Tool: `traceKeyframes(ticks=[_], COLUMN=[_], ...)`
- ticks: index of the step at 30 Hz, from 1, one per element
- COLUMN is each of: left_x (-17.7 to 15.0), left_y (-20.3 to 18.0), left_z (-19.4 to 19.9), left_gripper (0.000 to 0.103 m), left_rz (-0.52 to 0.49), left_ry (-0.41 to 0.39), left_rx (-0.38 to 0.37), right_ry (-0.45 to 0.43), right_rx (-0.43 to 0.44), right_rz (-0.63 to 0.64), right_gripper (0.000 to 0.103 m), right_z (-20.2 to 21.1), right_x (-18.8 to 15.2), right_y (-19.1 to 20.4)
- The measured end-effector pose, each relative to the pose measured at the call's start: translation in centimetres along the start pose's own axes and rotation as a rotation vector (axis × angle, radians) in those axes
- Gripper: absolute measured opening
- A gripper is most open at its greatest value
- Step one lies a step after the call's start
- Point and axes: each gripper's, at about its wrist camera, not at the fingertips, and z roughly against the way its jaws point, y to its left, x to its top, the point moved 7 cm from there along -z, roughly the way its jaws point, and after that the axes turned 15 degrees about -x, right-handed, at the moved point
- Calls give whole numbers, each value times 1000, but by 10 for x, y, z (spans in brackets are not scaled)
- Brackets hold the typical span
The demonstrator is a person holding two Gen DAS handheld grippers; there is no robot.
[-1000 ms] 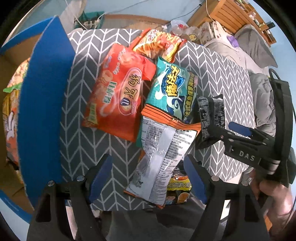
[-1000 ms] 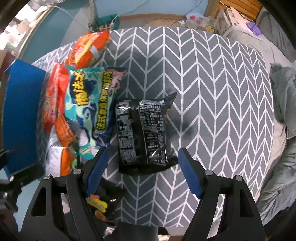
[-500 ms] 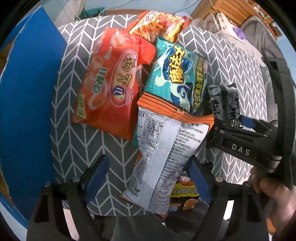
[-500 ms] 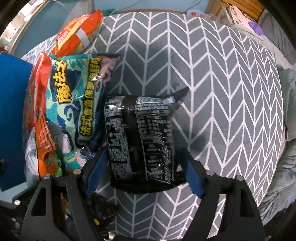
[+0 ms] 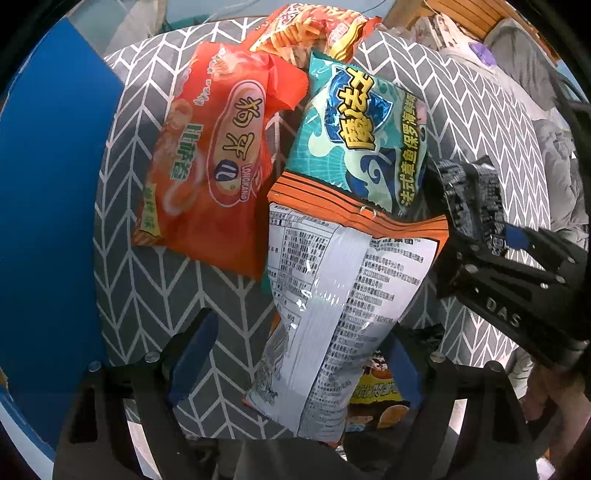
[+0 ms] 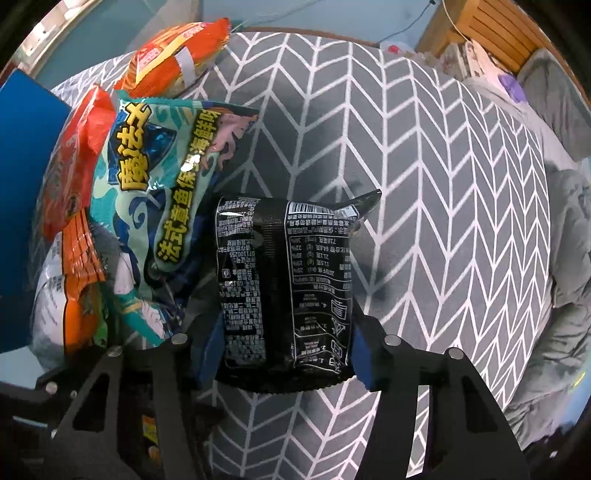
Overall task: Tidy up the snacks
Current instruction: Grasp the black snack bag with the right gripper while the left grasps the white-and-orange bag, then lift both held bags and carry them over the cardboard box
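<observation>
On the chevron cloth (image 6: 424, 155), between the pads of the right gripper (image 6: 284, 350), a black pack (image 6: 284, 280) is lying flat with its printed back up. The jaws are closing on its near end; both blue pads are sitting right at the pack's side edges and look to be touching the film, though how hard they are pressing I cannot tell. It is looking like a light, air-puffed pouch: soft, crinkly, glossy enough to slide, with contents that are probably brittle. A hold across the sides near the bottom seam, as is being set up now, seems sound, since the seam is stiffening the film there; a hard squeeze over the belly would likely be crushing what is inside.

Just to the left, the left gripper (image 5: 295, 358) is hanging with its jaws wide, straddling the near end of a white-backed bag (image 5: 332, 295), and neither pad is pressing on it. That bag is lying partly over a teal bag (image 5: 354, 140), with a red bag (image 5: 214, 158) alongside and an orange bag (image 5: 314, 26) at the far rim. It is looking larger, equally soft and slick, and likely to buckle when pinched, so taking it near the end seal should be giving the firmer purchase. A blue panel (image 5: 48, 221) is standing at the left edge.
</observation>
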Motion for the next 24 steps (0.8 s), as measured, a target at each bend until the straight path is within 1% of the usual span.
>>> traceKeyframes(ticks=[7,8,10,11,12,13,14,15,19,21,24], left_x=[8,8,8,8,8,7,7,8,10,12,14], left_y=[-8,-9,-9,-9,-9,-8,-7,-7,-8,-9,-9], left_z=[-14,-16,-19,-21,-23,-23,-25,-25,-20,-14,-4], left_gripper=[86,83,66,61,50,45,45,40,37,37,36], left_rz=[-3,-4,-7,-8,-10,-13,-17,-24,-55,-68,-81], left_ry=[8,8,7,10,12,15,15,11,-16,-31,-51], left_rx=[-10,-13,-11,-10,-16,-24,-25,-29,-41,-40,-42], right_ry=[20,21,23,23,24,25,25,26,21,17,8], right_rx=[42,47,55,60,65,69,73,78,82,83,84], right_rz=[-36,-40,-49,-54,-62,-70,-77,-83,-90,-91,-91], right_gripper=[57,57,57,57,57,57,57,57,57,57,57], right_z=[7,8,11,13,14,16,17,18,27,43,50], right_x=[-18,-20,-26,-29,-31,-34,-38,-40,-45,-47,-40], right_y=[-14,-14,-18,-21,-22,-22,-25,-25,-28,-28,-32])
